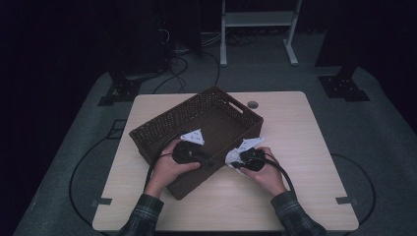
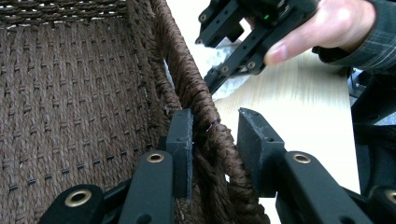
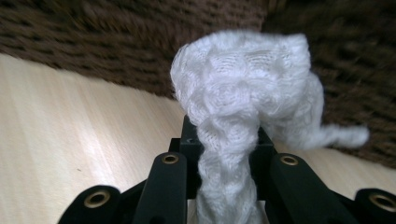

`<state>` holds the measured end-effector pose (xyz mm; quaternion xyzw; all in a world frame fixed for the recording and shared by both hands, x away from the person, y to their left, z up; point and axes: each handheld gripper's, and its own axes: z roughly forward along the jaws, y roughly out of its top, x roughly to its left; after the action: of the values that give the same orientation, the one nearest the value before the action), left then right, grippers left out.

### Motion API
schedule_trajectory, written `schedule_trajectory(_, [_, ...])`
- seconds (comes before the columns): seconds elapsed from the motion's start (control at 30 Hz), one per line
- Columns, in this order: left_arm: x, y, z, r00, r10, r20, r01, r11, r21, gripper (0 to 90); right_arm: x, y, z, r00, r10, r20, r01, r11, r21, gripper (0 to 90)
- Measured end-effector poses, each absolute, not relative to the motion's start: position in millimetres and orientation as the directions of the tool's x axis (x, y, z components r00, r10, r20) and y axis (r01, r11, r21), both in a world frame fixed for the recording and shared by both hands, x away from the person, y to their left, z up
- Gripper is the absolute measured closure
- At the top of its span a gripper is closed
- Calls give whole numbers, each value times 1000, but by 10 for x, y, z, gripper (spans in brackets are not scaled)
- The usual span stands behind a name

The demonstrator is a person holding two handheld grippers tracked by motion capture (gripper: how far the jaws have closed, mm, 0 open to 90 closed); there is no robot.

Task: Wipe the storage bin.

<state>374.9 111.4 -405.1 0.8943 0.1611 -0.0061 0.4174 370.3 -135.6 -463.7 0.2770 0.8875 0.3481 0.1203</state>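
A brown woven basket (image 1: 167, 123) lies askew on the pale wooden table (image 1: 295, 128). My left gripper (image 1: 210, 161) straddles the basket's near right wall. In the left gripper view the left gripper (image 2: 215, 126) has one jaw inside the basket and one outside, closed on the rope rim (image 2: 212, 140). Just right of the basket, my right gripper (image 1: 237, 162) is shut on a white knitted cloth (image 1: 230, 157). In the right gripper view the cloth (image 3: 243, 79) bunches up out of the right gripper (image 3: 226, 140), close to the basket's outer wall (image 3: 93, 42). The basket's inside (image 2: 70, 93) holds nothing that I can see.
A round cable hole (image 1: 253, 104) sits near the table's far edge. Beyond the table, a white metal stand (image 1: 258, 29) and loose cables (image 1: 182, 69) are on the dark floor. Bare tabletop lies right of my right hand (image 1: 268, 174).
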Motion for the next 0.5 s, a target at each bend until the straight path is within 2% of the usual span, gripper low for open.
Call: schedule_trajectory(0.5, [3748, 1116, -4050, 948, 284, -144, 293, -598, 746, 662, 3576, -1442, -4279, -814, 579, -48, 345, 548, 762, 742])
